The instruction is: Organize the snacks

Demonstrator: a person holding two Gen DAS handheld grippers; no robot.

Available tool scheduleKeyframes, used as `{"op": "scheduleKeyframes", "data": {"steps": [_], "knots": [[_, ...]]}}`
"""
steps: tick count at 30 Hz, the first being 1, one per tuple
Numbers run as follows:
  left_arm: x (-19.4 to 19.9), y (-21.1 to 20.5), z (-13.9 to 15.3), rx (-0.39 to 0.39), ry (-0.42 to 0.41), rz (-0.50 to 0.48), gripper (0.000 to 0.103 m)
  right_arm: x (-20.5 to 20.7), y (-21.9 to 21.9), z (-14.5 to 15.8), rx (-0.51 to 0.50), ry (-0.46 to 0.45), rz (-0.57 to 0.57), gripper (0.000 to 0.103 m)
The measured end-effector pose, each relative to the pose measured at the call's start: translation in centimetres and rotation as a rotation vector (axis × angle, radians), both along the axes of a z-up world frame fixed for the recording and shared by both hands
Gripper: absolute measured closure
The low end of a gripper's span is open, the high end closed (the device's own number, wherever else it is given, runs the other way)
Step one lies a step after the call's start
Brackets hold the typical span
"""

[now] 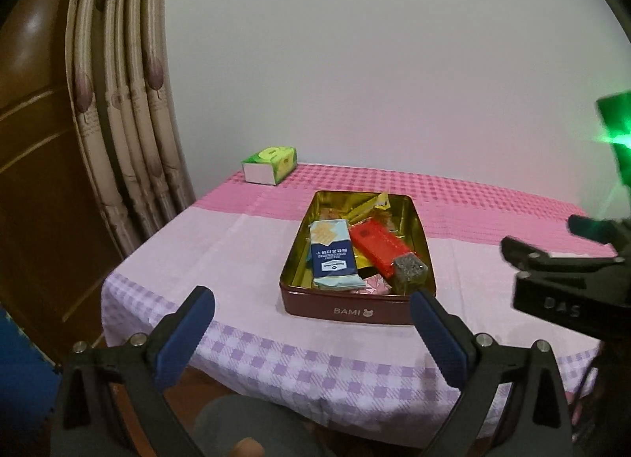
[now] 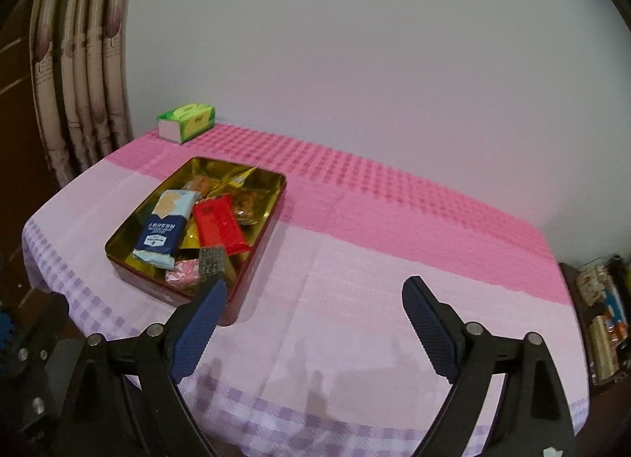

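Snacks sit in the tin (image 1: 357,309), mid bench (image 2: 355,291): blue cracker pack (image 1: 330,256), red pack (image 1: 376,248), grey-speckled bar (image 1: 410,271) propped in the near corner, pink sweet (image 2: 183,271) beside it. All look light, crinkly, slippery; I'd pinch across flat faces, not seal ends. Left gripper (image 1: 311,332) & right gripper (image 2: 313,319): jaws wide apart, nothing held, both short of the tin. Bench right of tin bare; front edge close; tissue box (image 2: 187,122) far back corner.
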State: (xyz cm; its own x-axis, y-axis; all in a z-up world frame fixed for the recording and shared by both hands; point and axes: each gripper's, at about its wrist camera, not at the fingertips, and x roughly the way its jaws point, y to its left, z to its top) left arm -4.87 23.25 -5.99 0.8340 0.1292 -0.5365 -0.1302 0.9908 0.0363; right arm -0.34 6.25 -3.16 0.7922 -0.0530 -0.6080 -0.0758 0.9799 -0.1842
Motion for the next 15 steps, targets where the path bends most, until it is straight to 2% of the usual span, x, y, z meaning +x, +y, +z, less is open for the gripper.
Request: {"op": "scheduleKeyframes", "data": {"steps": [8, 15], "knots": [[-0.2, -1.1, -0.3, -0.001, 0.012, -0.031, 0.002, -1.9, -0.4, 0.9, -0.029, -0.033, -0.011, 0.011], [0.1, -1.2, -0.7, -0.045, 0.033, -0.048, 0.002, -2.1, 0.1, 0.3, -0.045, -0.03, 0.0, 0.011]]}}
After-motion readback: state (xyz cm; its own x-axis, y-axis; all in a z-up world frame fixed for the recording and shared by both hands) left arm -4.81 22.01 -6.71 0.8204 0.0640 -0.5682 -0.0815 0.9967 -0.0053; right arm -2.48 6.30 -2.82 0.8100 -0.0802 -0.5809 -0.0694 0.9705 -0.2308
